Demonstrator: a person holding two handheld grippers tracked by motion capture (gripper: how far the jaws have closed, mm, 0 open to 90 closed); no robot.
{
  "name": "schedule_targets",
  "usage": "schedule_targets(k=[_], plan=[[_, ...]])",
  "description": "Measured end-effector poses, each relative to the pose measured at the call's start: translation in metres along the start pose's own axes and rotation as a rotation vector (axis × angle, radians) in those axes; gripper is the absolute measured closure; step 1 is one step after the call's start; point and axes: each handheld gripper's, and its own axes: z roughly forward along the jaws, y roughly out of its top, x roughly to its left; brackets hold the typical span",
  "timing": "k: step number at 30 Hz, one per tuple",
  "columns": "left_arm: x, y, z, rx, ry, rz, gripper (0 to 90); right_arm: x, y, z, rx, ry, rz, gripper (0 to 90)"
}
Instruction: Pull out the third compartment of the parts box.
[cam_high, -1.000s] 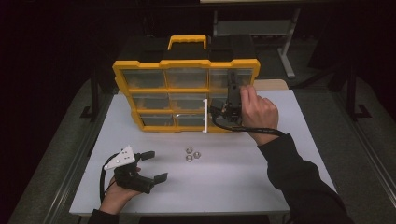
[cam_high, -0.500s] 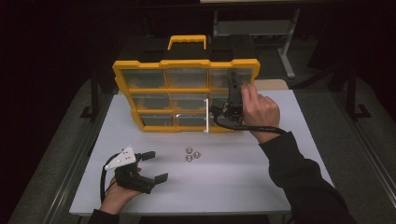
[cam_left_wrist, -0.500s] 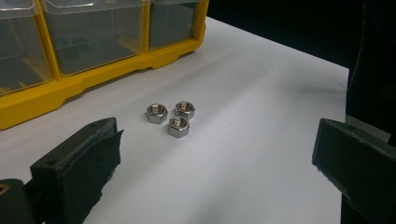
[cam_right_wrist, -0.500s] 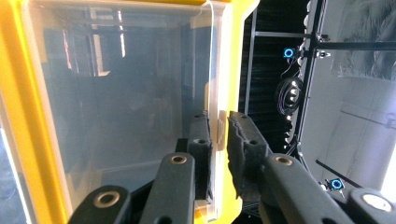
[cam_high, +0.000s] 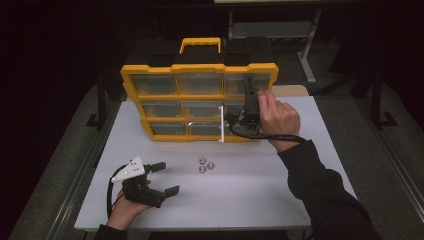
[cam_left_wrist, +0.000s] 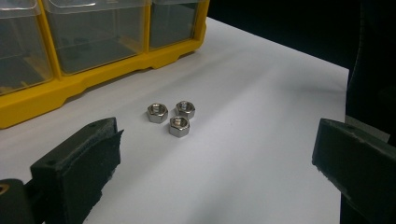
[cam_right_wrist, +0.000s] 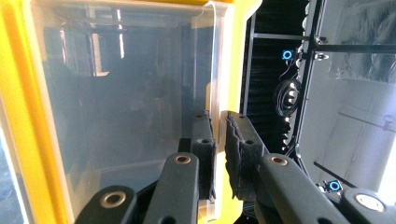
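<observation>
Down at the near edge of the white table, the left gripper sits low in the person's left hand, basically resting on the tabletop with its jaws spread wide and nothing between them. From the left gripper view you look straight out between those two black foam pads at three small steel nuts lying in a tight little cluster, touching or nearly touching each other, on the bare table a bit ahead of the jaws. In the high view the same nuts sit about mid-table, between the left gripper and the yellow organizer case. That case stands upright on its edge further back, handle at the top, clear-fronted compartments facing the person in three rows. Over at its right side the right hand holds the right gripper up against the case, pointing upward, cable looping below the hand. Its jaws have just been closing, and in the right gripper view the pads are pinched narrow on the thin edge of a clear plastic lid, right next to the yellow frame of the case. Can't tell for sure from up top which compartment that lid belongs to, but it's in the right-hand column.
</observation>
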Motion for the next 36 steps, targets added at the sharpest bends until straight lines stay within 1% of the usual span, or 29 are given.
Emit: schedule_targets(k=[4,8,10,13,15,18,21,24,30,31,32,34,35,36], plan=[[-0.001,0.000,0.001,-0.003,-0.002,-0.001,0.6,0.000,-0.001,0.000,-0.005,0.002,0.003,81.7],[-0.001,0.000,0.001,0.004,-0.004,-0.002,0.6,-0.001,-0.001,-0.001,-0.006,0.006,0.000,81.8],[-0.001,-0.001,0.001,-0.003,-0.002,-0.005,0.5,-0.001,-0.001,-0.001,-0.008,0.007,0.002,81.8],[-0.001,0.000,0.000,-0.001,0.001,0.005,0.6,-0.001,-0.001,-0.001,-0.007,0.007,0.002,81.8],[-0.001,0.000,0.000,-0.004,0.001,-0.002,0.6,-0.002,-0.001,-0.001,-0.008,0.007,0.004,81.9],[-0.001,0.000,0.000,-0.001,0.001,0.001,0.5,-0.002,-0.001,-0.001,-0.010,0.007,0.006,81.9],[-0.001,-0.001,0.001,-0.003,0.000,-0.005,0.6,-0.003,-0.002,-0.003,-0.012,0.010,0.006,81.9],[0.000,0.000,0.000,-0.001,0.001,0.005,0.6,-0.004,-0.002,-0.005,-0.010,0.002,0.005,81.9],[-0.001,0.000,0.000,-0.006,0.003,-0.003,0.6,-0.005,-0.001,-0.009,-0.012,0.007,0.006,81.8],[-0.002,0.000,0.000,-0.008,0.003,-0.005,0.5,-0.005,-0.001,-0.010,-0.010,-0.003,0.005,81.9],[-0.002,0.000,0.000,-0.009,0.004,-0.005,0.6,-0.006,-0.001,-0.010,-0.010,-0.002,0.002,81.8],[-0.001,-0.001,0.000,-0.003,0.005,-0.001,0.6,-0.006,-0.002,-0.012,-0.012,-0.001,0.004,81.8],[0.000,-0.001,-0.001,0.008,0.007,0.010,0.6,-0.006,-0.002,-0.013,-0.011,-0.003,0.005,81.8],[-0.001,-0.001,-0.001,0.004,0.007,0.002,0.6,-0.006,-0.002,-0.013,-0.013,-0.003,0.005,81.8]])
